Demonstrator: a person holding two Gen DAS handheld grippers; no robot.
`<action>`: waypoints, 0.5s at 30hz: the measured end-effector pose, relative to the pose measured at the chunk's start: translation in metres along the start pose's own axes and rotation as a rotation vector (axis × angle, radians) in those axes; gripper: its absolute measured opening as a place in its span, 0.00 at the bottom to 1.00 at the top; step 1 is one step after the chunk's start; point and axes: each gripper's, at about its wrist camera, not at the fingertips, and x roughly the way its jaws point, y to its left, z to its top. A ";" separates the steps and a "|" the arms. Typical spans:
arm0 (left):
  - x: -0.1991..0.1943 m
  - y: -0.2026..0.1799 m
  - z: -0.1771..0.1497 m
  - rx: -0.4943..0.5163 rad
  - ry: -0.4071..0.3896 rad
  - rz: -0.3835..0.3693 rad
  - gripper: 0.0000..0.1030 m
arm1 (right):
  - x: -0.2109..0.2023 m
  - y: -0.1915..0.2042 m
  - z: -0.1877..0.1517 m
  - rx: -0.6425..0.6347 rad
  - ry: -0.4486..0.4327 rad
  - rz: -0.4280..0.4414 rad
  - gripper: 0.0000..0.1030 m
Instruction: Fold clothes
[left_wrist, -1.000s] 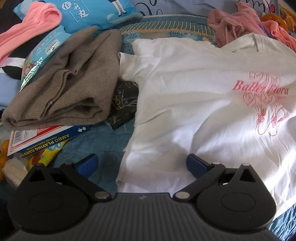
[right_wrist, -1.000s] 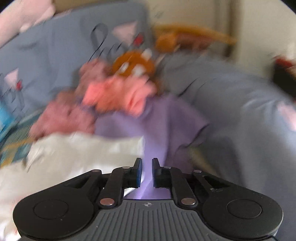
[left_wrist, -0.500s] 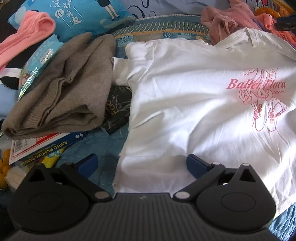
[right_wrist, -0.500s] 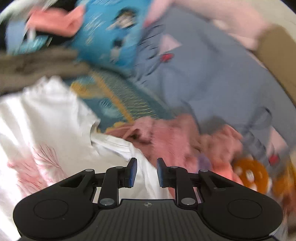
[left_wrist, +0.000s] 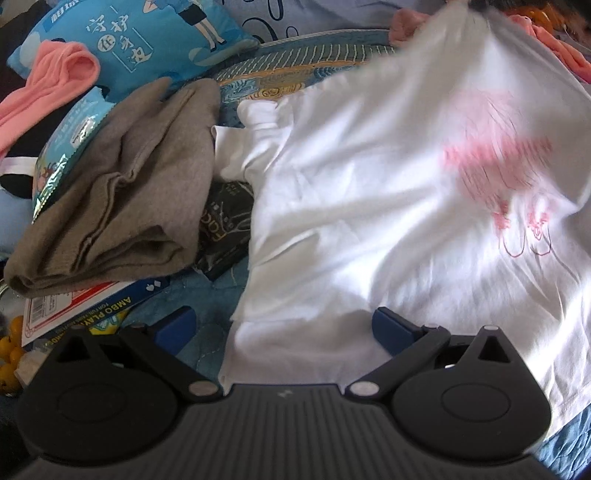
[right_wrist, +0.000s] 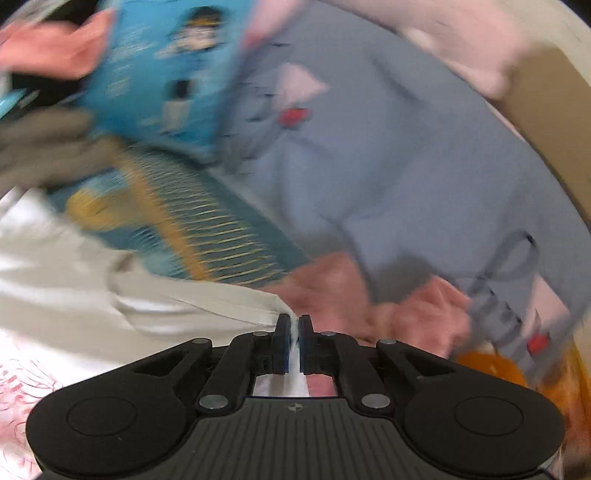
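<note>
A white T-shirt (left_wrist: 369, 206) with a pink print lies on the blue bedspread, its far right part lifted and blurred. My left gripper (left_wrist: 284, 326) is open, its blue pads either side of the shirt's near left hem corner. My right gripper (right_wrist: 293, 334) is shut on the white T-shirt (right_wrist: 155, 306) at its upper edge near the collar, and white cloth shows between its pads. A folded grey-brown sweater (left_wrist: 122, 192) lies to the left of the shirt.
A blue cartoon pillow (left_wrist: 147, 40) and pink cloth (left_wrist: 55, 81) lie at the far left. A playing-card box (left_wrist: 85, 310) and a dark packet (left_wrist: 225, 225) sit by the sweater. Pink garments (right_wrist: 369, 302) and an orange toy (right_wrist: 491, 365) lie beyond the right gripper.
My right gripper has closed on the shirt's upper edge and lifted it, so the shirt's far part now rises and blurs. The left gripper has stayed open at the hem.
</note>
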 end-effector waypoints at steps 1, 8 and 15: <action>0.000 0.000 0.000 -0.001 0.001 0.001 1.00 | 0.007 -0.002 0.000 0.017 0.033 -0.001 0.04; 0.013 -0.001 0.008 -0.008 0.003 0.009 1.00 | 0.015 -0.005 -0.002 0.187 0.068 0.006 0.14; 0.012 -0.002 0.008 -0.006 -0.002 0.021 1.00 | -0.101 -0.024 -0.047 0.556 -0.078 -0.005 0.19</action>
